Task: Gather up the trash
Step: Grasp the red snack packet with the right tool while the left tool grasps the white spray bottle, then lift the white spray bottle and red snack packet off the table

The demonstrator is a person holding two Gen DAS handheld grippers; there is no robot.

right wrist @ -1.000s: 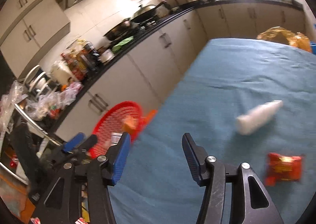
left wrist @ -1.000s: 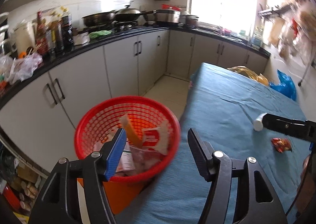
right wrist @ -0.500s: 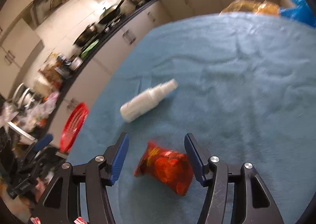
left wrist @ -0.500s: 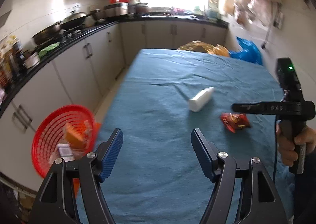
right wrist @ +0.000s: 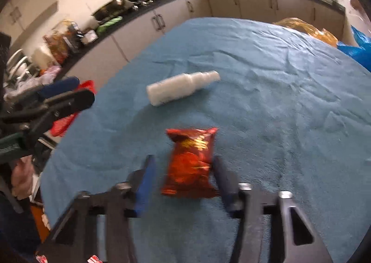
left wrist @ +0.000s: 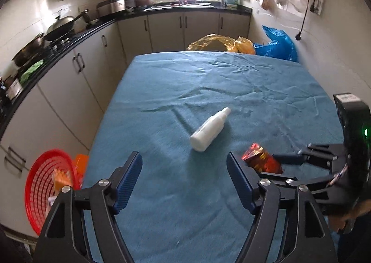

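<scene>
A red snack packet (right wrist: 191, 162) lies on the blue tablecloth (right wrist: 278, 105). My right gripper (right wrist: 184, 171) is open, its two fingers either side of the packet, with a small gap on the left. The packet also shows in the left wrist view (left wrist: 260, 159), with the right gripper (left wrist: 276, 165) around it. A white plastic bottle (left wrist: 208, 129) lies on its side mid-table, beyond the packet (right wrist: 182, 87). My left gripper (left wrist: 184, 179) is open and empty above the near part of the cloth. The red trash basket (left wrist: 44, 195) stands off the table's left side with trash inside.
Kitchen cabinets and a black counter with pans (left wrist: 53, 35) run along the left and far walls. A yellow bag (left wrist: 220, 42) and a blue bag (left wrist: 277, 46) sit past the table's far edge. A wall (left wrist: 336, 54) borders the right.
My left gripper swung from over the basket to the table. My right gripper moved right and down, from near the bottle to straddle the red packet.
</scene>
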